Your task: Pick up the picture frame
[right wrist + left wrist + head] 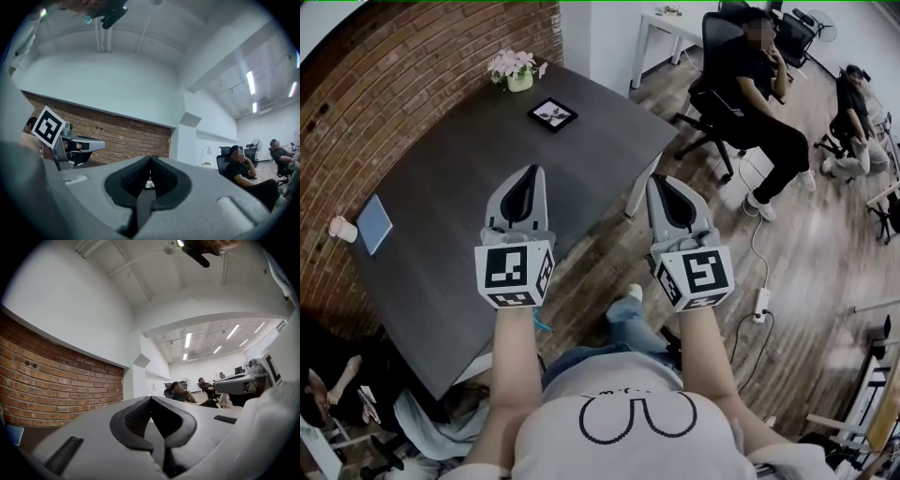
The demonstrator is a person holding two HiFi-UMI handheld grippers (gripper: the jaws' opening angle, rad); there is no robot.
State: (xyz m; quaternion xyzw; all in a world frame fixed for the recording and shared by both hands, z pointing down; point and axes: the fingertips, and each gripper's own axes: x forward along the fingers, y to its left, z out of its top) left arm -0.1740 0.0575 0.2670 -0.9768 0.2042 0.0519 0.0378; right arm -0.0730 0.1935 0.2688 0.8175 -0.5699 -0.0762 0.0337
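Overhead, head view: the frame point(551, 114) lies flat towards the far end of the dark table point(459, 187), near a flower pot point(514, 70). It has a black border and a white mat round a small dark picture. The left gripper point(532, 172) and right gripper point(659, 180) are held side by side nearer the person, both well short of the frame. It lies ahead of them, a little right of the left gripper's line. A blue pad point(375, 223) rests at the table's left edge, and seated people point(759, 94) are beyond.

Left gripper view: the left gripper point(151, 399) has its jaws clenched tip to tip with nothing between them. It looks level at a brick wall point(61, 380) and the ceiling. The frame and the tabletop are out of sight, and the right gripper point(239, 383) shows at the right.

Right gripper view: the right gripper point(150, 159) also has its jaws pressed together, empty. A small pale scrap shows low in the gap between the pads, too small to name. The left gripper point(70, 145) shows at the left.
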